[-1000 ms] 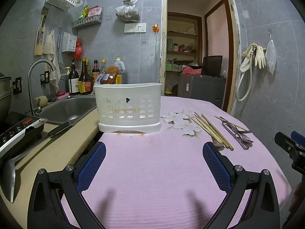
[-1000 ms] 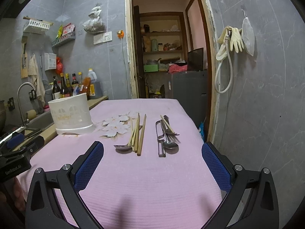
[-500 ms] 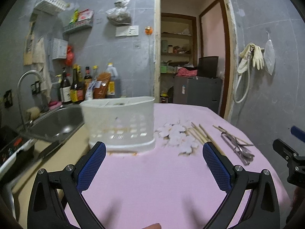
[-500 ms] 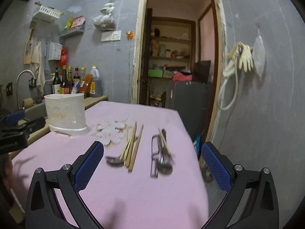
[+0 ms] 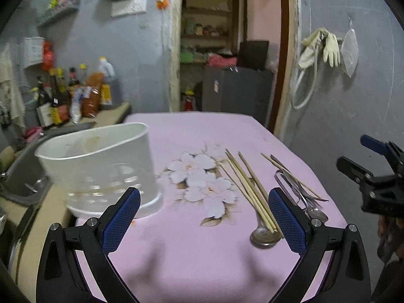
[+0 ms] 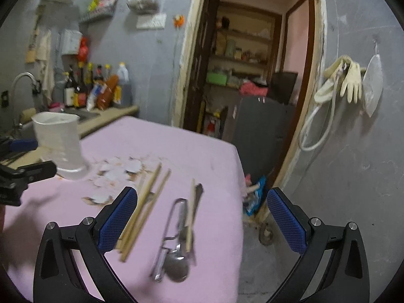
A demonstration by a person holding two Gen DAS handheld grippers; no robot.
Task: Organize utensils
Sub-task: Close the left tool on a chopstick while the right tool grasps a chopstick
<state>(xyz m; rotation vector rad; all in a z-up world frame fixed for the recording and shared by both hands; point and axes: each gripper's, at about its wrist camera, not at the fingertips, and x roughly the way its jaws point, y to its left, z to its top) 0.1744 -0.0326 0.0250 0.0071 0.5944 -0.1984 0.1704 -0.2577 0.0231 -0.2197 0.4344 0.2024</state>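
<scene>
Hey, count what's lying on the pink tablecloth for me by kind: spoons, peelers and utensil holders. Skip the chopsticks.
Spoons: 2, one under the chopstick bundle, one in the right-hand pile
Peeler: 1
White utensil holder: 1
Total: 4

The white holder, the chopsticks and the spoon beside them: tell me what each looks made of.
White slotted utensil holder: moulded plastic, by its matte opaque walls and cut-out slots. Pale tan chopsticks: probably bamboo or wood, dull and unvarnished-looking. Grey spoon under their tips: metal, likely stainless steel, judging by its shiny reflective bowl.
</scene>
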